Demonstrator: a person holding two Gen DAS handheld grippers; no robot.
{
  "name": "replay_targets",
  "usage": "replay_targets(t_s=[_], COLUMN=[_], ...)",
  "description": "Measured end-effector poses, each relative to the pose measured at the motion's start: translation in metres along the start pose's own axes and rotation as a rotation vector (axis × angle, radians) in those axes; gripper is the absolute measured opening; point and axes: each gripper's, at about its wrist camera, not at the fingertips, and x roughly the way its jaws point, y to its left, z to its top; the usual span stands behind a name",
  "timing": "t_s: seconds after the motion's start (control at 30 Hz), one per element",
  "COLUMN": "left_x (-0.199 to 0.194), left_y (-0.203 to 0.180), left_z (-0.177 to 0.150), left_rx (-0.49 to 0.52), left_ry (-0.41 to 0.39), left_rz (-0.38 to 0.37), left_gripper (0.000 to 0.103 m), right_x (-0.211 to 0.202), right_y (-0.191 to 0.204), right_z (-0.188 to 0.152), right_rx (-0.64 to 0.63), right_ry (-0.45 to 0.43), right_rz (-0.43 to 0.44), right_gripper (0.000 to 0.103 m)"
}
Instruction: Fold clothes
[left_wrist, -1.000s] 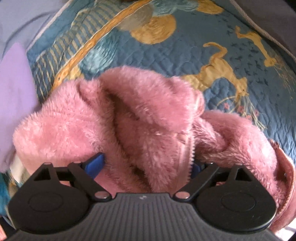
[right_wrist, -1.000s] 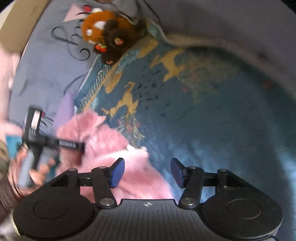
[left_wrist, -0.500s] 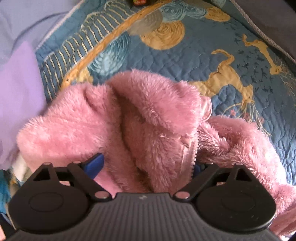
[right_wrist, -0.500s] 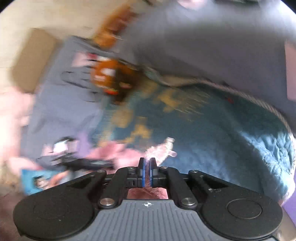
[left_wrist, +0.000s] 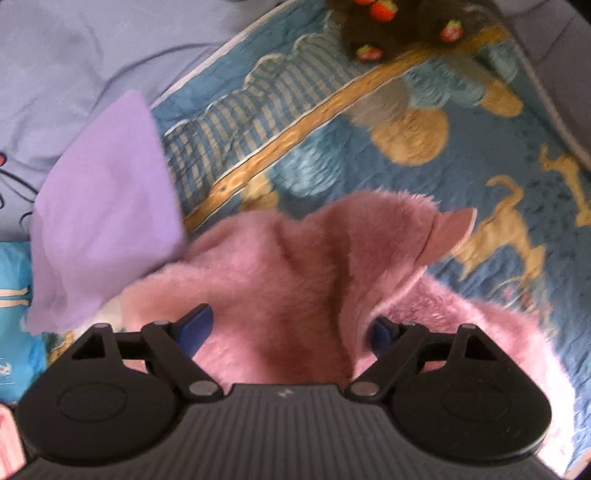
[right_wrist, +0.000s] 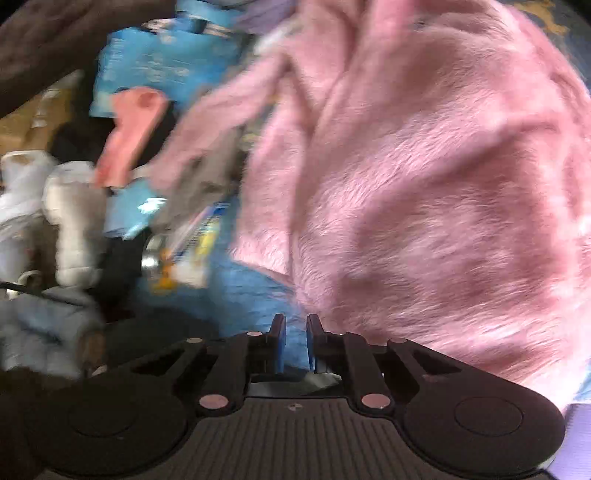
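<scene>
A fluffy pink fleece jacket (left_wrist: 295, 266) lies bunched on a blue quilt (left_wrist: 369, 177) printed with golden horses. My left gripper (left_wrist: 290, 328) points steeply down. A thick fold of the fleece fills the space between its wide-set jaws, which are closing, and the fold hangs lifted from them. One flap of the jacket stands up at the right. In the blurred right wrist view the same fleece (right_wrist: 424, 184) fills the right half. My right gripper (right_wrist: 295, 341) sits just left of it, its jaws opening by a narrow gap with nothing between them.
A lilac cloth (left_wrist: 103, 206) lies left of the jacket, on a pale blue sheet (left_wrist: 74, 44). A dark plush toy (left_wrist: 388, 26) with red berries sits at the quilt's far end. Left of the right gripper lie a blue packet (right_wrist: 166, 55), a white soft toy (right_wrist: 74, 206) and other clutter.
The left gripper rose with the fleece, and more quilt and the plush toy came into view. The right gripper pinched a fleece edge, swung hard left, and its jaws have since parted slightly.
</scene>
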Motion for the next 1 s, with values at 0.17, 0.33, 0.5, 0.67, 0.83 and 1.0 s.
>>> replay_targets(t_s=[0.17, 0.33, 0.5, 0.67, 0.83, 1.0], left_x=[-0.002, 0.003, 0.000, 0.003, 0.001, -0.020], left_y=[0.010, 0.019, 0.026, 0.040, 0.057, 0.074], left_z=[-0.018, -0.024, -0.029, -0.028, -0.021, -0.004], left_rx=[0.015, -0.063, -0.098, -0.145, -0.219, -0.339], left_ry=[-0.028, 0.002, 0.010, 0.025, 0.005, -0.083], left_rz=[-0.008, -0.072, -0.091, -0.120, -0.129, -0.244], left_gripper=[0.087, 0.087, 0.087, 0.087, 0.079, 0.079], right_x=[-0.076, -0.075, -0.039, -0.078, -0.170, -0.206], right_y=[-0.050, -0.135, -0.177, -0.144, -0.097, -0.070], right_z=[0.018, 0.044, 0.059, 0.090, 0.149, 0.198], right_rx=[0.176, 0.170, 0.254, 0.164, -0.008, -0.213], right_ry=[-0.310, -0.251, -0.110, -0.209, -0.468, -0.573], right_rz=[-0.087, -0.404, -0.230, -0.395, -0.640, -0.855], right_gripper=[0.065, 0.062, 0.005, 0.006, 0.006, 0.006])
